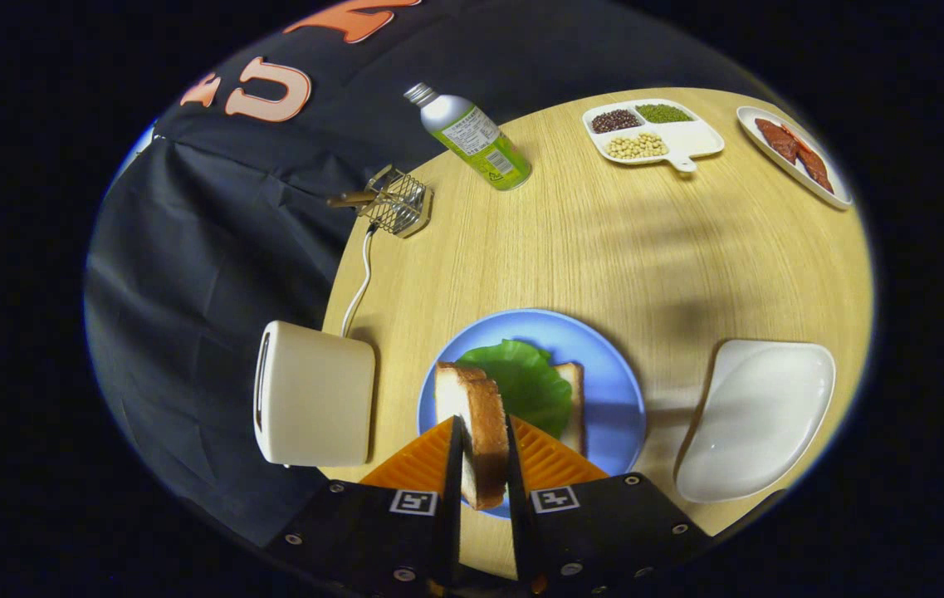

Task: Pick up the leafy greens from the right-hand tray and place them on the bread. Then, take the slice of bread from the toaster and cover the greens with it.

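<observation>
Holding the slice of bread [481,432] edge-up between the fingers [448,465], I have the gripper [484,473] closed narrow on its two flat faces, low in the middle of the frame. I judge it is carried on edge because that is how it stood in the toaster slot, and it will need tipping flat before it can cover anything.

Just beyond the fingers sits the blue plate [617,390], with the leafy greens [521,382] already spread on the lower slice of bread [573,399], whose crust shows past the leaf's right side. So the greens step looks done, and only the covering is left.

Left of the plate stands the cream toaster [314,399], at the table [604,241] edge, its white cord [359,282] running up to a small wire rack [395,203]. Right of the plate lies the white tray [758,419], bare now that the greens are out.

In the upper part of the frame are a green-and-silver bottle [476,141], a divided dish of beans [652,133] and a plate of reddish strips [795,154], possibly cured meat. The bottle carries a printed label, but it is too small to read. Each gripper block bears a square black-and-white marker [414,502], presumably for tracking.
</observation>
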